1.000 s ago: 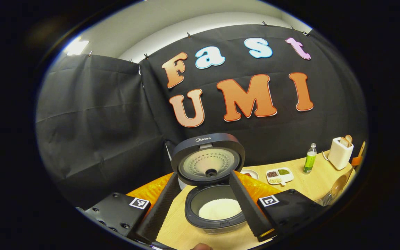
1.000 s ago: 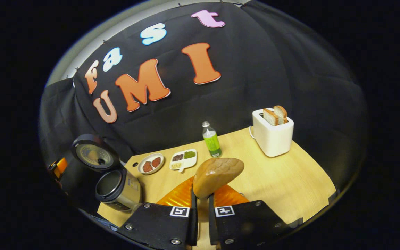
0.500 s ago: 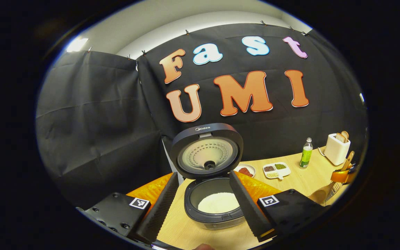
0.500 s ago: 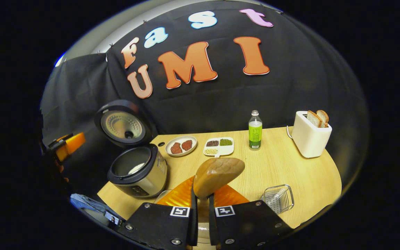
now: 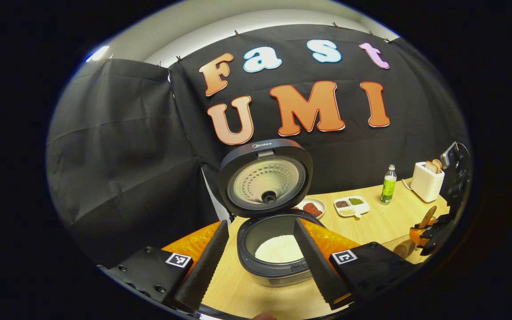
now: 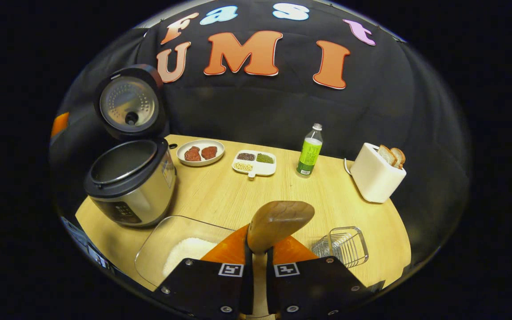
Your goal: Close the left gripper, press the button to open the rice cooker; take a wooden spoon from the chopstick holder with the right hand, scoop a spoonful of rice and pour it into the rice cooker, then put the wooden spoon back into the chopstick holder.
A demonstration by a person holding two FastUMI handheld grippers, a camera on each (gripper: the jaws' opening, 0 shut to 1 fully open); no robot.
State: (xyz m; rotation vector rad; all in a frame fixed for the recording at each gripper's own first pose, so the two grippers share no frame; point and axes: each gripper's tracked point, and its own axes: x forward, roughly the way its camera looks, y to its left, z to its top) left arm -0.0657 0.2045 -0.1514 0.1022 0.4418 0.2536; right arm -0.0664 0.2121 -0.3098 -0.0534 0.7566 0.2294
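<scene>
Wooden spoon [image 6: 280, 224]: smooth oval bowl, handle clamped between the closed fingers of the right gripper [image 6: 256, 271], held above the table [image 6: 362, 213]. Rice cooker [image 5: 274, 249]: lid raised, white rice inside. Left gripper [image 5: 258, 262]: fingers spread wide, nothing held. Glass dish [image 6: 162, 249]: rice inside. Wire holder [image 6: 342, 246]: nothing seen inside.

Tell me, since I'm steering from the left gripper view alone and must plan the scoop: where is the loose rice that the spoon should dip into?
Observer: A clear glass dish holding white rice lies on the table just ahead of the right gripper, nearer the camera than the rice cooker.
Operator: Is the spoon properly gripped?
Observer: The jaws are closed on the handle of the wooden spoon, and its bowl sticks up above them.
Operator: And the chopstick holder?
Observer: The wire chopstick holder stands on the table to the right of the dish and looks empty.
</scene>
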